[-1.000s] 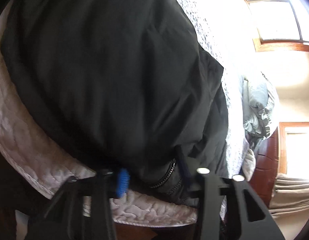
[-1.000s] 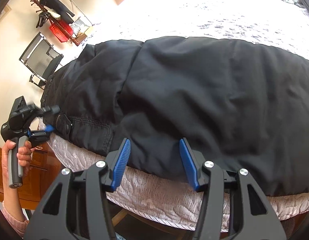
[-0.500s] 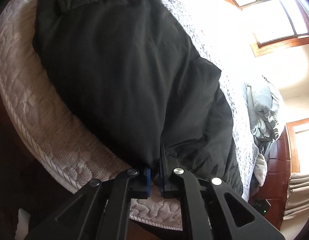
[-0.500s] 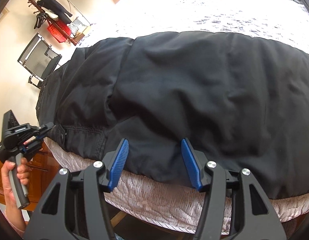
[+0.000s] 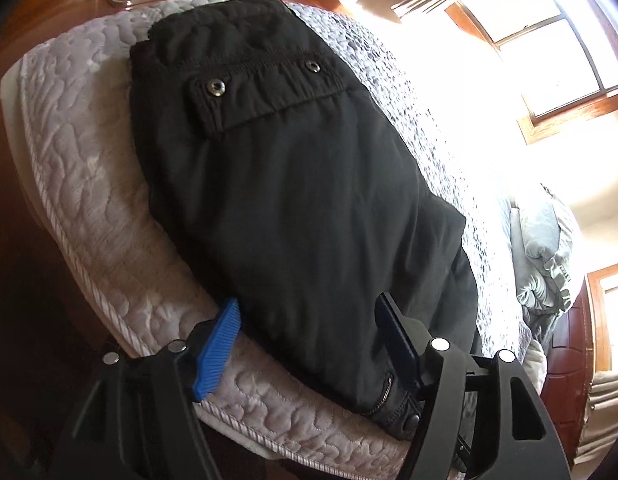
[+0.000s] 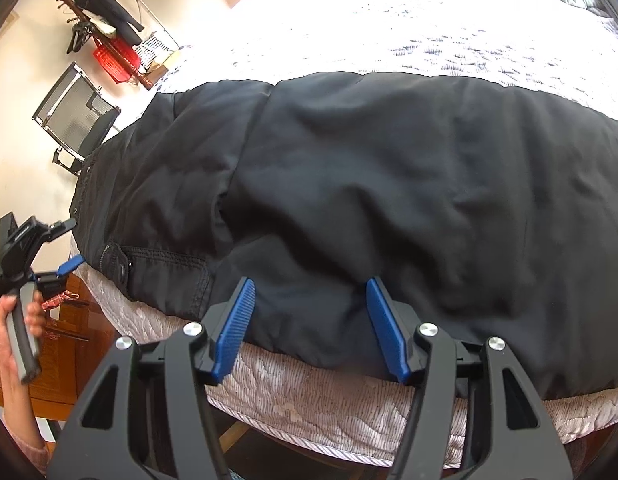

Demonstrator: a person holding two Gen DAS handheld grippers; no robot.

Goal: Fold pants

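Your left gripper (image 5: 309, 332) has its jaws spread wide, the blue pads (image 5: 217, 350) straddling the near edge of the black pants (image 5: 293, 184) without pinching the cloth. Your right gripper (image 6: 309, 320) is likewise spread, its pads (image 6: 233, 328) set either side of a bulge in the hem-side edge of the fabric, nothing gripped between them. The pants lie flat across the corner of the bed (image 5: 89, 200), folded lengthwise into a long dark slab, the waistband with its two metal snaps (image 5: 215, 88) at the far end in the left wrist view. A zipper pocket (image 5: 383, 394) sits just beside your left gripper's right finger. In the right wrist view your left hand (image 6: 17, 320) holds its gripper at the waist end of the pants. Beyond, an office chair (image 6: 75, 112) and a coat rack (image 6: 101, 28) stand by the wall.
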